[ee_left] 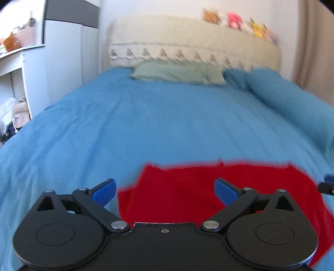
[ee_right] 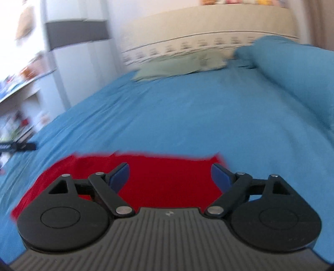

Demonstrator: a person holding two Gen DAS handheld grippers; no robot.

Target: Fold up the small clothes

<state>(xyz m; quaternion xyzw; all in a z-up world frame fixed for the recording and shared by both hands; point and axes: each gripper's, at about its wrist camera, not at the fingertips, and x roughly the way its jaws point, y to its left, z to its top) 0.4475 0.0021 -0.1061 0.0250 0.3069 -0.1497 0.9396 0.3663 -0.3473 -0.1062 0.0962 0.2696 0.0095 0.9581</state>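
Note:
A small red garment (ee_left: 187,187) lies flat on the blue bedspread (ee_left: 146,125), close in front of both cameras. My left gripper (ee_left: 165,190) hovers over the garment's left part with its blue fingers (ee_left: 104,191) spread wide and nothing between the pads. In the right wrist view the same red garment (ee_right: 167,179) spreads under my right gripper (ee_right: 170,177), which is also open, its blue fingers (ee_right: 219,176) apart above the cloth. The right gripper's tip (ee_left: 326,184) shows at the right edge of the left wrist view. Both pictures are blurred by motion.
A pale green pillow (ee_left: 177,73) and a rolled blue duvet (ee_left: 292,98) lie at the bed's far end before a cream headboard (ee_left: 187,41) with soft toys (ee_left: 233,19) on top. White shelves and a cupboard (ee_left: 62,52) stand left of the bed.

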